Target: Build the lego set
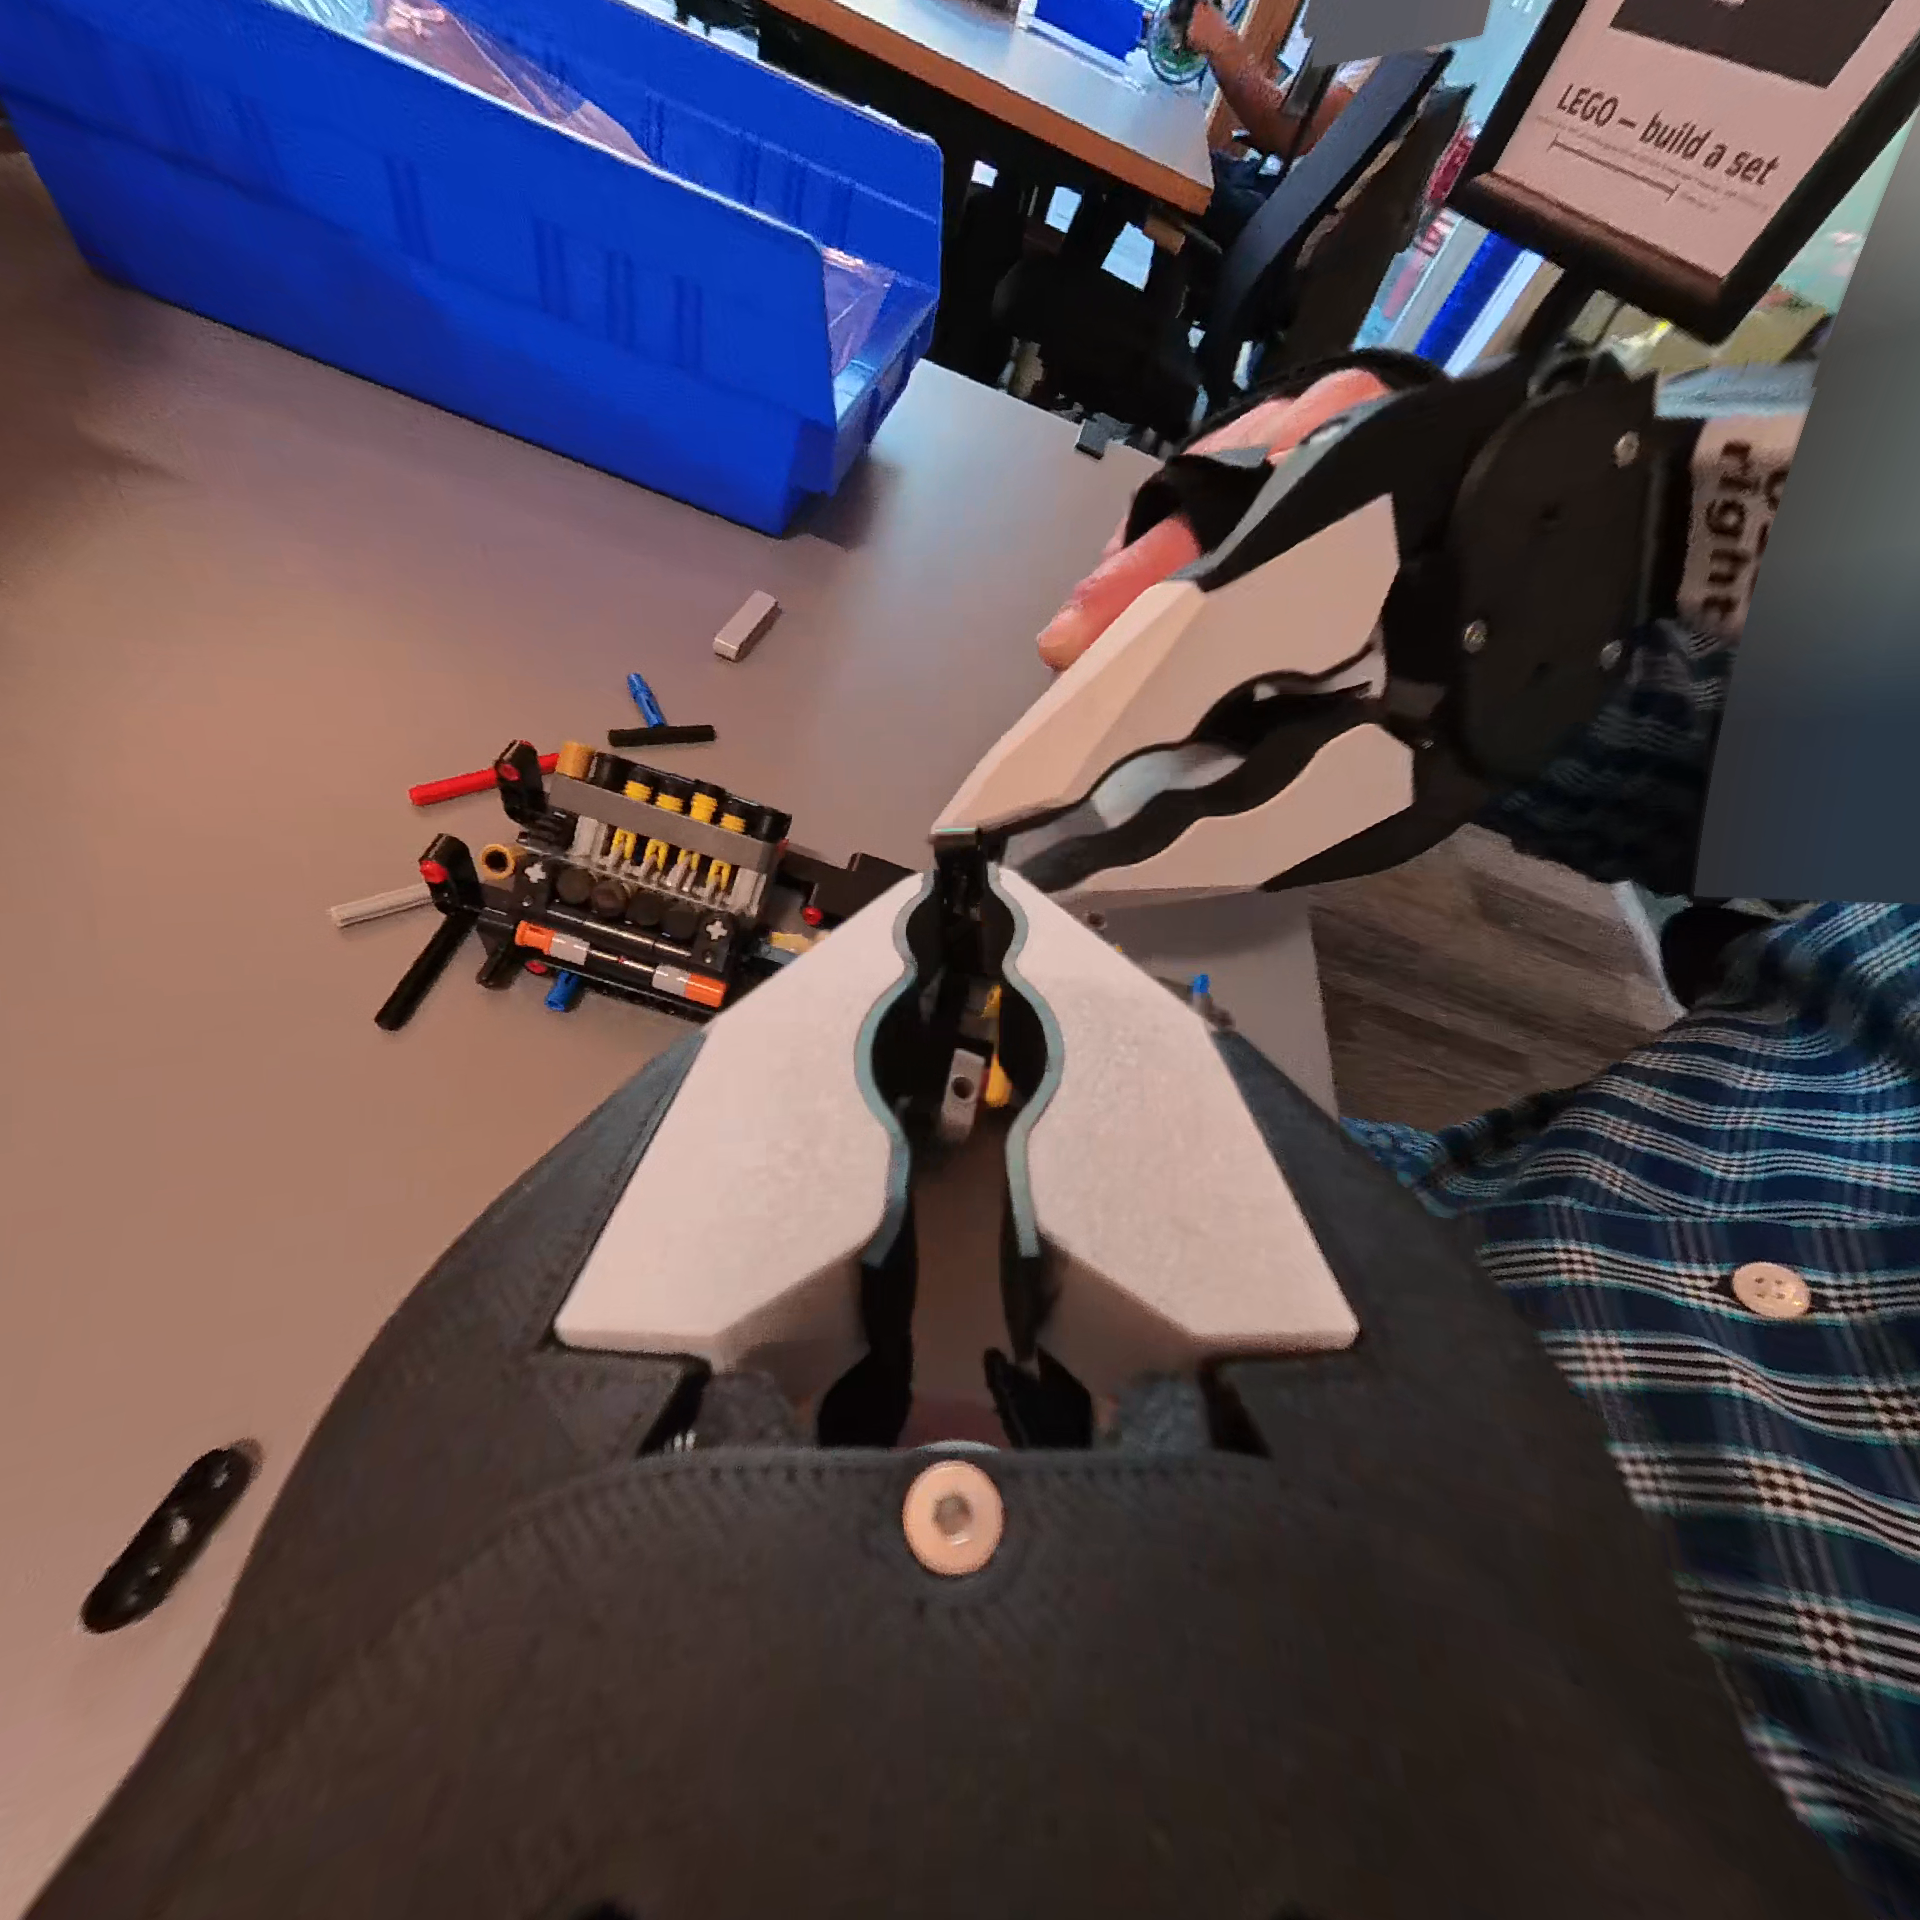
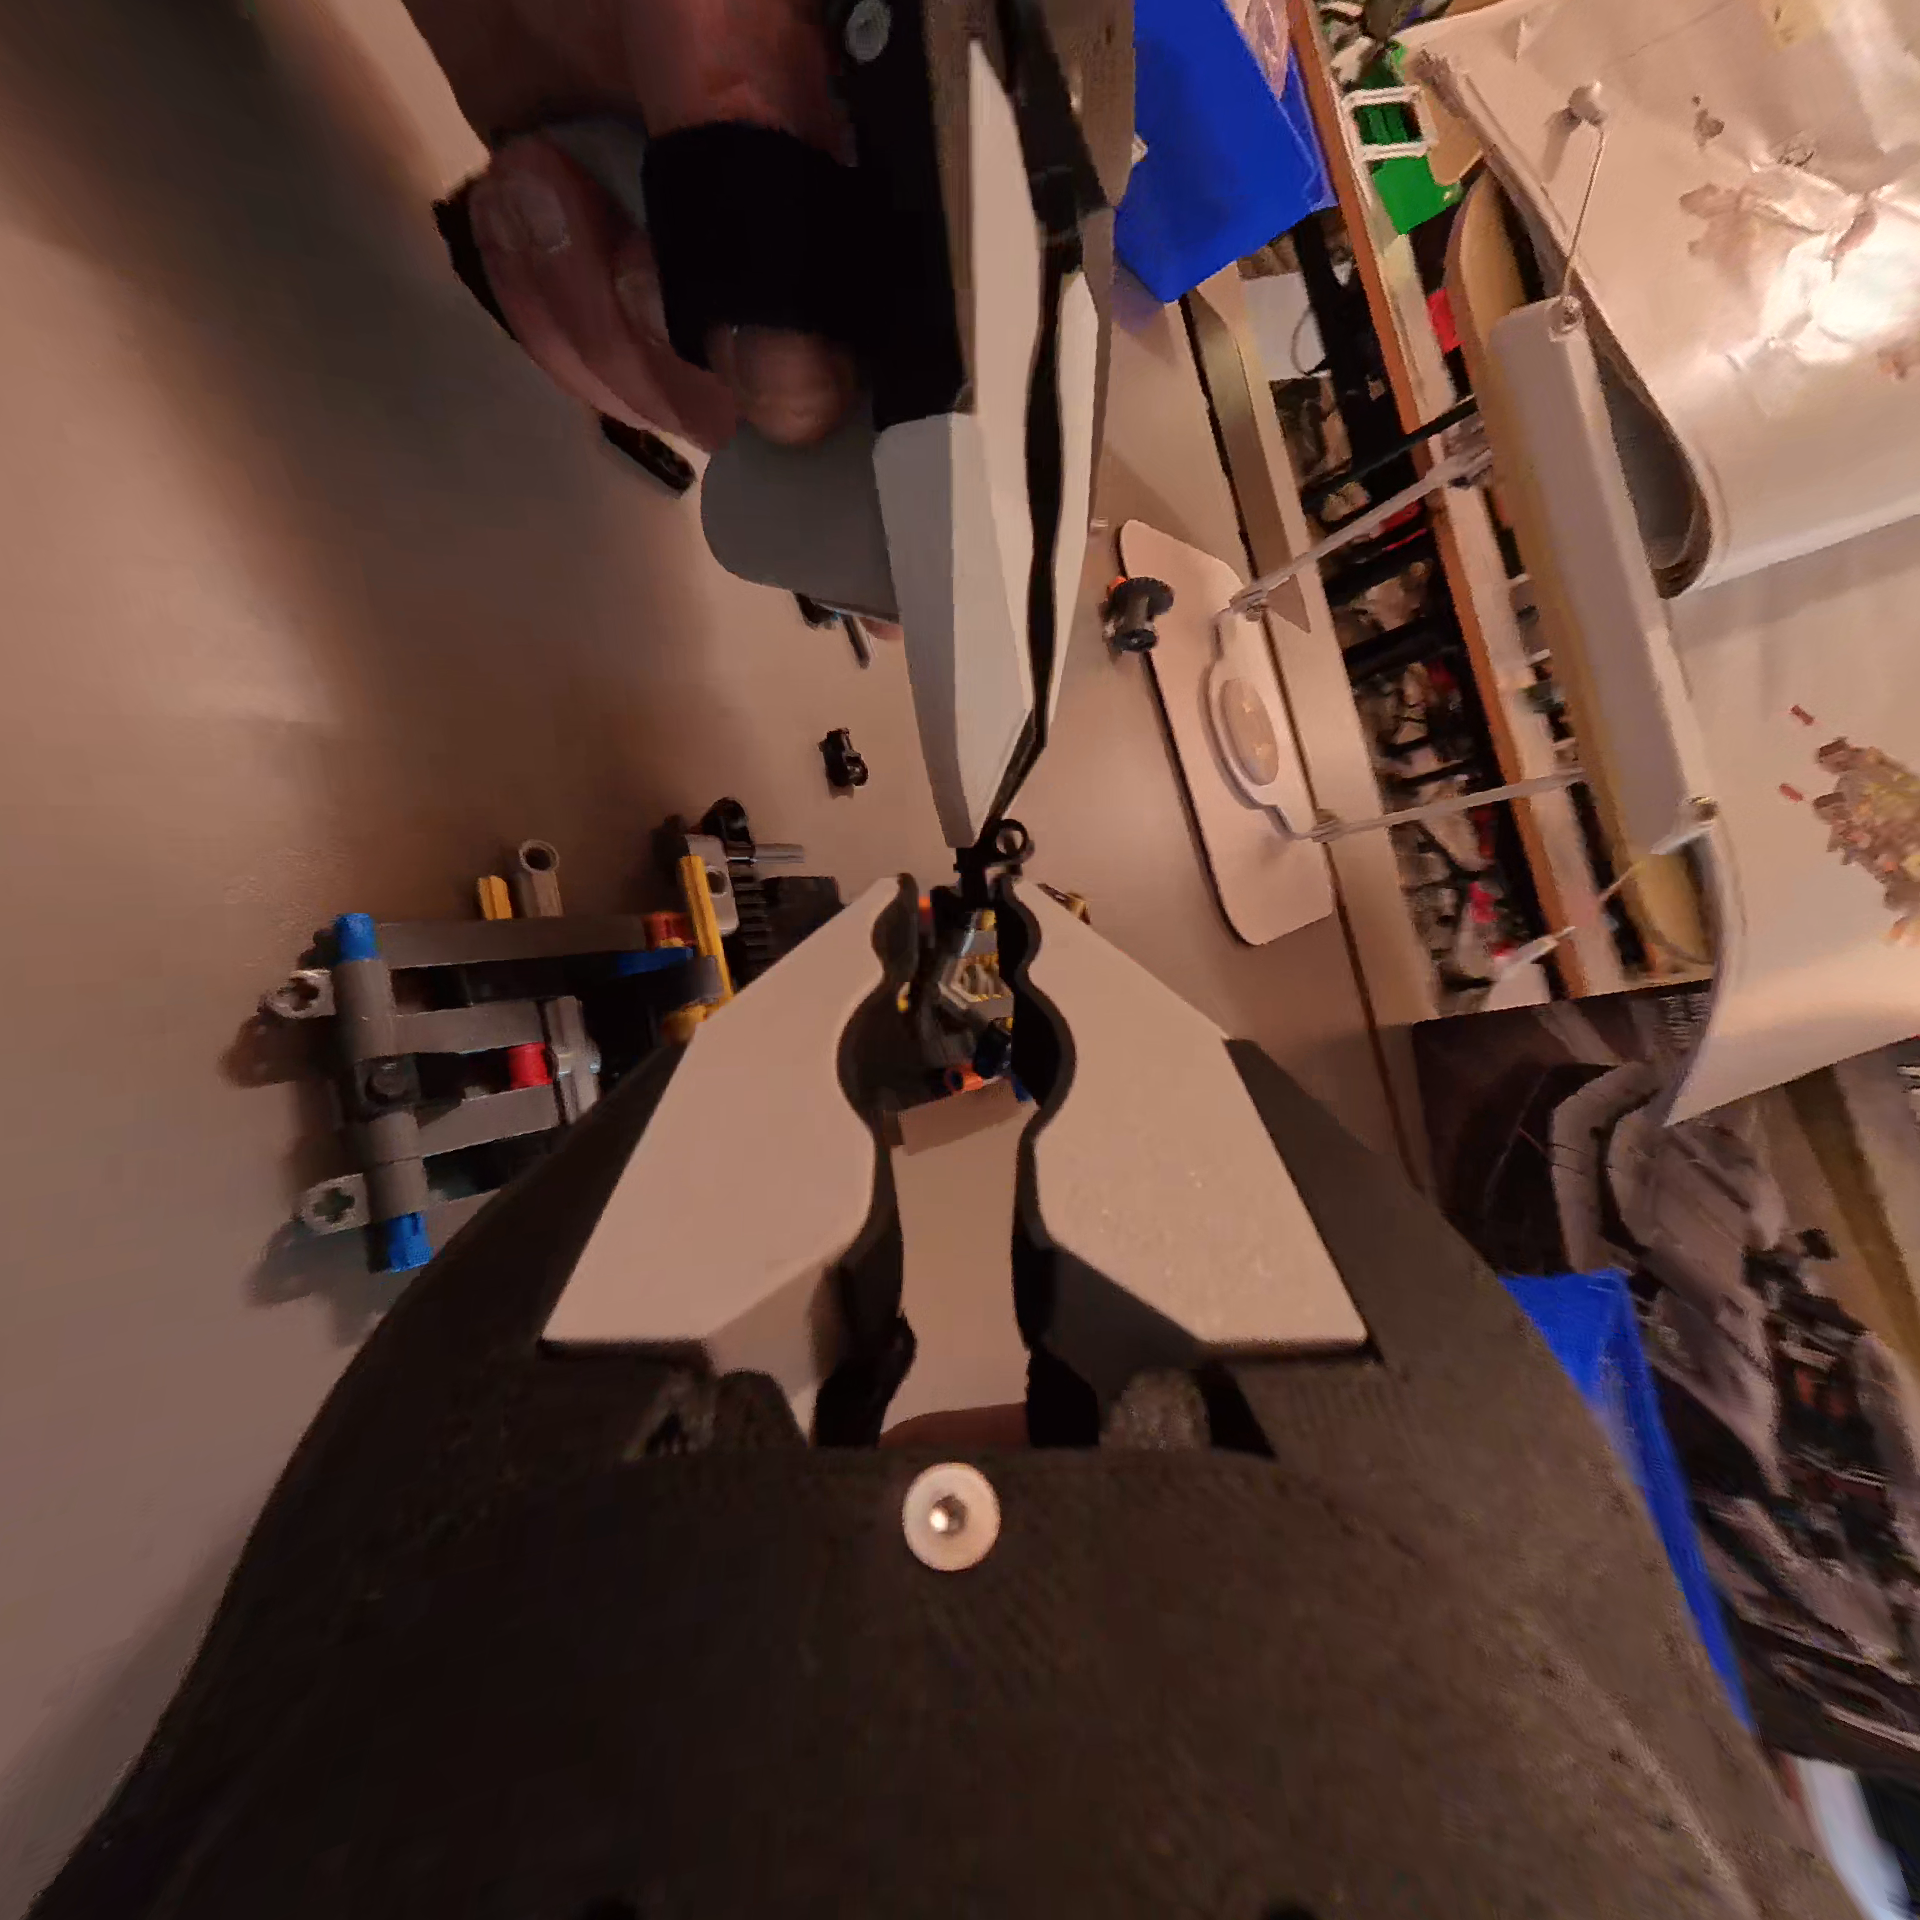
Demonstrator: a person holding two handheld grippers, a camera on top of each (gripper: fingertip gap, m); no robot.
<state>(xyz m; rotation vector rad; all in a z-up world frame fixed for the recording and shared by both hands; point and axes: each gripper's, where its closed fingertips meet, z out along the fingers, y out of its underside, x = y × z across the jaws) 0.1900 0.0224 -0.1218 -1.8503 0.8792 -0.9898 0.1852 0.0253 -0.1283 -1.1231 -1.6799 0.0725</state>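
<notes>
Showing only leftward: blue bin (image 1: 499,239); rightward: grey frame (image 2: 457,1060).

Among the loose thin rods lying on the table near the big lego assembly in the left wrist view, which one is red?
The red rod at the upper left corner of the assembly. The other loose rods nearby are blue, black or grey.

The grey-brown counter (image 1: 260,1143) carries a blue bin (image 1: 468,239) at its far side. Nearer lie a part-built lego assembly (image 1: 623,883), a loose grey brick (image 1: 745,624) and scattered pins.
</notes>
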